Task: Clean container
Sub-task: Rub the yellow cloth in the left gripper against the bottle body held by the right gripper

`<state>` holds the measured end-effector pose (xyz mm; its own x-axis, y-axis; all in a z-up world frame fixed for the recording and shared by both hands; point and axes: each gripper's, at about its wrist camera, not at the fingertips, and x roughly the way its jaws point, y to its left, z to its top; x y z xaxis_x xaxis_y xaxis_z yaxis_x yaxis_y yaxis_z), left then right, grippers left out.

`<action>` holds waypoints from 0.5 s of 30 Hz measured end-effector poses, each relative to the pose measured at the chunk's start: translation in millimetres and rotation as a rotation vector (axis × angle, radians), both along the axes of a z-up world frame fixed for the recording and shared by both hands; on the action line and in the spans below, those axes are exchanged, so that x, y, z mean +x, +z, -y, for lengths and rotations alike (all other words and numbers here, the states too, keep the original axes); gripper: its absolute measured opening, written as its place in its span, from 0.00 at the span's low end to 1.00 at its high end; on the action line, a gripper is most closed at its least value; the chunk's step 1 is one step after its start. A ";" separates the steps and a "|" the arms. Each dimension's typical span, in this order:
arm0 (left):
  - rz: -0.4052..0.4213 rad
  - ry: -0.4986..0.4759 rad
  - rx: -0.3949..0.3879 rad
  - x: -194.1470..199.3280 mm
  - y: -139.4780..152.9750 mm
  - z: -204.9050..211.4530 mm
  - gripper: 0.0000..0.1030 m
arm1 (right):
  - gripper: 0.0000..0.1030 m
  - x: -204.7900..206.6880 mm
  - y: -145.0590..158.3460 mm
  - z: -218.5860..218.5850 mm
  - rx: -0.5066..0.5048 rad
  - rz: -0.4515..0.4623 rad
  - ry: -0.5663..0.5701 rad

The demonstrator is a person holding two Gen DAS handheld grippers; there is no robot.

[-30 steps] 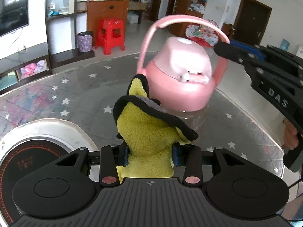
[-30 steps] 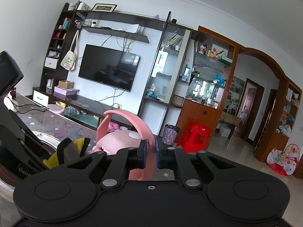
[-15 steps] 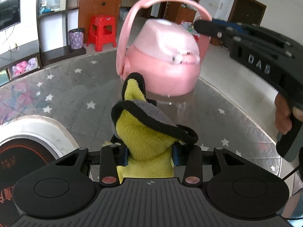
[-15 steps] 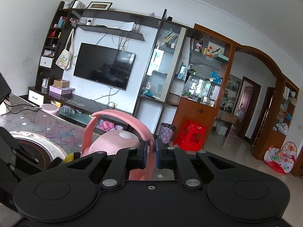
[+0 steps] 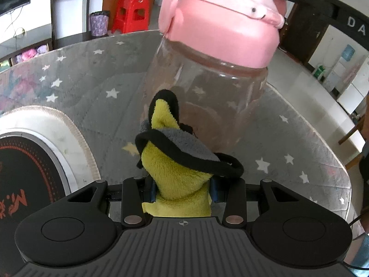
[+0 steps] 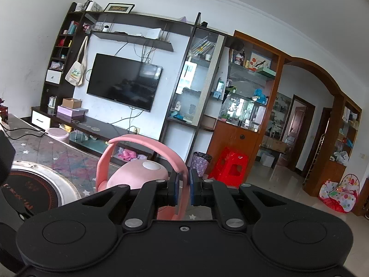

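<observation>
A clear container (image 5: 207,97) with a pink lid (image 5: 226,30) and pink handle (image 6: 143,143) hangs above the grey starred table (image 5: 80,87). My right gripper (image 6: 183,185) is shut on the handle and holds the container up; it also shows at the top right of the left wrist view (image 5: 322,7). My left gripper (image 5: 182,190) is shut on a yellow cloth with black and grey edging (image 5: 177,161). The cloth's tip is right in front of the container's clear wall; I cannot tell if it touches.
A round induction cooker (image 5: 27,173) sits in the table at the left, also in the right wrist view (image 6: 34,184). The table edge (image 5: 341,161) curves at the right. A red stool (image 6: 230,166) and shelves stand beyond.
The right gripper has lifted the container off the table and brought it closer to the left gripper. Its clear body now shows just behind the cloth.
</observation>
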<state>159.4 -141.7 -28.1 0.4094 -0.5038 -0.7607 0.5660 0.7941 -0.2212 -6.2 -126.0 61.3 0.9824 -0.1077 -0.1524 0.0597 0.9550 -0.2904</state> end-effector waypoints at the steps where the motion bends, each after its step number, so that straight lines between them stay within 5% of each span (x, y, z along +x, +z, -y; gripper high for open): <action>1: 0.002 0.003 0.003 -0.4 2.7 -0.4 0.40 | 0.10 -0.3 -0.2 -0.1 0.000 0.000 0.001; 15: 0.145 -0.016 -0.011 -7.0 59.8 -2.3 0.40 | 0.10 -2.6 -13.9 3.7 -0.020 0.003 0.019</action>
